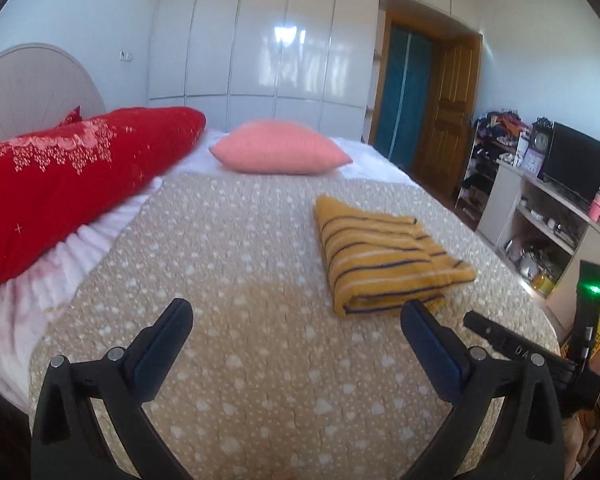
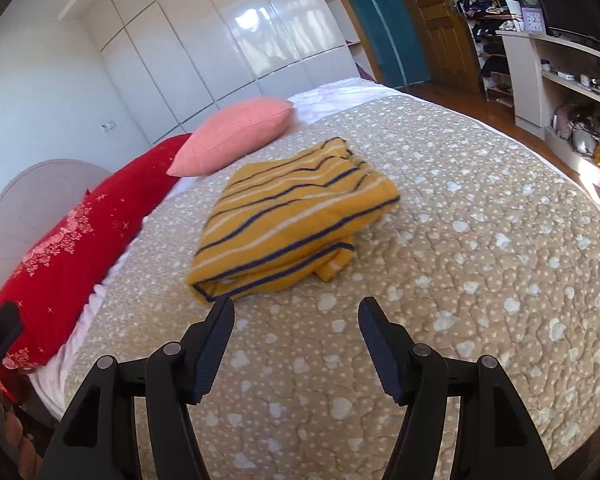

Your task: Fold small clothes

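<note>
A yellow garment with dark and white stripes [image 1: 384, 254] lies folded into a compact bundle on the beige spotted bedspread [image 1: 240, 264]. It also shows in the right wrist view [image 2: 288, 216]. My left gripper [image 1: 296, 312] is open and empty above the bedspread, with the garment just beyond its right finger. My right gripper [image 2: 296, 308] is open and empty, with the garment's near edge just beyond its left fingertip [image 2: 222, 312]. Part of the right gripper shows at the right edge of the left wrist view [image 1: 512, 348].
A red pillow [image 1: 60, 184] and a pink cushion [image 1: 280, 148] lie at the head of the bed. White wardrobes [image 1: 260, 40] stand behind. A wooden door [image 1: 448, 112] and a white shelf unit with a monitor [image 1: 556, 208] are to the right.
</note>
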Demonstrator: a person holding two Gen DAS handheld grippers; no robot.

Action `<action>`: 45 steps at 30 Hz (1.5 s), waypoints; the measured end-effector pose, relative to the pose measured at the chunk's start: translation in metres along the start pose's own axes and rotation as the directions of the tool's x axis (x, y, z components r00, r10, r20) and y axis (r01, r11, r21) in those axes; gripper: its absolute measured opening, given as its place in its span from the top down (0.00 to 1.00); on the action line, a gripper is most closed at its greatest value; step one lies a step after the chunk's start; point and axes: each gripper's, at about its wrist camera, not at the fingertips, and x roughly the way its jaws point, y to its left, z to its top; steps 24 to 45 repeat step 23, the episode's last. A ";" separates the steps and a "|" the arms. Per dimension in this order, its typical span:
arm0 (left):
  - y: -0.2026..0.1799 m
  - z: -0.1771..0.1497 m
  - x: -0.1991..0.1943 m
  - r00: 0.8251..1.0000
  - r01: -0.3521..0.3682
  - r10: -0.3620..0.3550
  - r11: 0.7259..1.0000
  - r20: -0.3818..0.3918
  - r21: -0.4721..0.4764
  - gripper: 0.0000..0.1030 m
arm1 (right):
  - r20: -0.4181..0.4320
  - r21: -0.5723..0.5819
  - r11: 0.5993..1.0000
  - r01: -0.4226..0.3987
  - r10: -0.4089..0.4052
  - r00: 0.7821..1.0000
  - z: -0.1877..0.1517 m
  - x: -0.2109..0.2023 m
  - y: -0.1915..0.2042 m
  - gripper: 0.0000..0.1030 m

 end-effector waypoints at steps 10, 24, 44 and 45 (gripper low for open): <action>-0.005 -0.005 0.012 0.998 -0.059 0.059 0.998 0.004 0.022 0.00 | -0.015 0.005 0.998 0.062 -0.062 0.998 -0.009 0.010 -0.013 0.31; -0.004 -0.017 0.025 0.981 -0.168 0.172 0.984 -0.091 0.053 0.00 | 0.003 -0.068 0.994 0.088 -0.088 0.996 -0.017 0.011 0.001 0.29; -0.004 -0.017 0.025 0.981 -0.168 0.172 0.984 -0.091 0.053 0.00 | 0.003 -0.068 0.994 0.088 -0.088 0.996 -0.017 0.011 0.001 0.29; -0.004 -0.017 0.025 0.981 -0.168 0.172 0.984 -0.091 0.053 0.00 | 0.003 -0.068 0.994 0.088 -0.088 0.996 -0.017 0.011 0.001 0.29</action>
